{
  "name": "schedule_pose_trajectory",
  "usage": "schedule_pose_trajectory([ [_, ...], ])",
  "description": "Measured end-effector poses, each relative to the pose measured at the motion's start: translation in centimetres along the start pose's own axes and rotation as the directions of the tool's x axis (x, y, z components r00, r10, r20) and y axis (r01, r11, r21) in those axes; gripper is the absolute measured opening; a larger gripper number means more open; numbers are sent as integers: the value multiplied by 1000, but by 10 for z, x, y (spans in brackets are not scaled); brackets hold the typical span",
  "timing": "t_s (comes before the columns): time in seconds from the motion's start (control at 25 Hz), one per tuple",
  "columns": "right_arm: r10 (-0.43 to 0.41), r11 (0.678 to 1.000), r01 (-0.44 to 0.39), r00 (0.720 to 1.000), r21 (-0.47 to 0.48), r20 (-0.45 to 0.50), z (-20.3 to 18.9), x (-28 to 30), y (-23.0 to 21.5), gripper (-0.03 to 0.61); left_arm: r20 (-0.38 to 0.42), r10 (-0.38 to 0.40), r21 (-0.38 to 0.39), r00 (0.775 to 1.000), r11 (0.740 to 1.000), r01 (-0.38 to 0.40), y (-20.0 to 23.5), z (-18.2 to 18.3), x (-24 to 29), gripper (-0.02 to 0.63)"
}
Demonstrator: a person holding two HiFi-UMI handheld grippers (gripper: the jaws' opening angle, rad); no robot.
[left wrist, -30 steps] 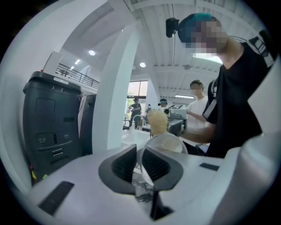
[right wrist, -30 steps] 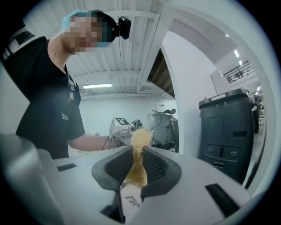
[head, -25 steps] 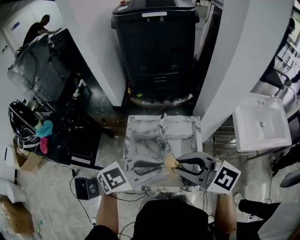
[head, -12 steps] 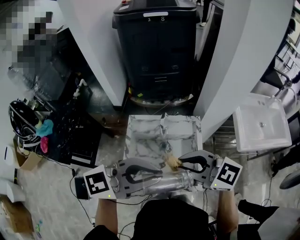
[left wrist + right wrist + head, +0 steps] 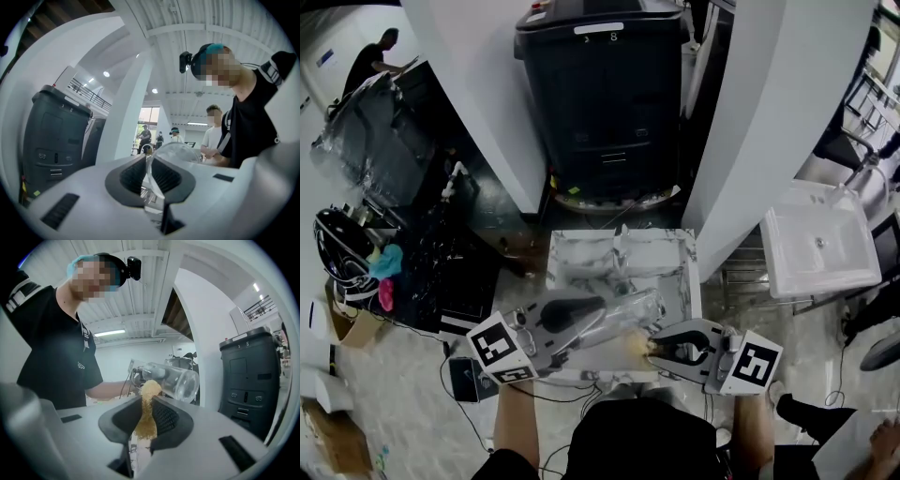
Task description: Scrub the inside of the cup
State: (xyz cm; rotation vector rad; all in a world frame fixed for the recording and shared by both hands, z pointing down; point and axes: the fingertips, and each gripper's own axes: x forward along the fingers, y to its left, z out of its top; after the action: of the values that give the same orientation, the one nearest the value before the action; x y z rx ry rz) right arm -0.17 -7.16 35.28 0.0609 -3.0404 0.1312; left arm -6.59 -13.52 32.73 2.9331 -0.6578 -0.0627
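A clear plastic cup (image 5: 626, 312) lies on its side in the air over the marble table (image 5: 667, 258). My left gripper (image 5: 602, 319) is shut on the cup's thin wall at one end, and that wall shows between the ribbed pads (image 5: 133, 174) in the left gripper view, with the cup (image 5: 180, 152) beyond. My right gripper (image 5: 652, 350) is shut on a yellow sponge (image 5: 638, 345) just below the cup. In the right gripper view the sponge (image 5: 146, 420) sticks up between the jaws toward the cup (image 5: 173, 379). Contact between them cannot be told.
A large black bin (image 5: 609, 94) stands behind the table between two white pillars. A white sink (image 5: 820, 248) is at the right. Dark clutter, cables and a helmet (image 5: 337, 244) fill the floor at the left. The person's torso is close to the table's front edge.
The left gripper has swung the cup up and away from the table's front edge, now lying higher and tilted. The right gripper with the sponge has dropped slightly toward the person.
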Motion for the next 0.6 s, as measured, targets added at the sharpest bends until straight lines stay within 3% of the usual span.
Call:
schedule_pose_trajectory([
  [0.12, -42, 999, 41, 998, 12, 37, 10, -4, -6, 72, -79, 53, -8, 995, 999, -54, 8, -20, -5, 30],
  [0.2, -77, 997, 78, 997, -3, 28, 13, -4, -13, 71, -125, 47, -10, 991, 999, -49, 4, -35, -7, 34],
  [0.4, -93, 995, 93, 996, -28, 20, 22, -2, -26, 72, -191, -50, 20, 980, 998, 55, -22, -52, -14, 35],
  [0.6, -91, 995, 91, 996, -31, -7, 10, -9, -41, 71, -194, -164, 16, 967, 985, 171, -53, -52, -20, 35],
])
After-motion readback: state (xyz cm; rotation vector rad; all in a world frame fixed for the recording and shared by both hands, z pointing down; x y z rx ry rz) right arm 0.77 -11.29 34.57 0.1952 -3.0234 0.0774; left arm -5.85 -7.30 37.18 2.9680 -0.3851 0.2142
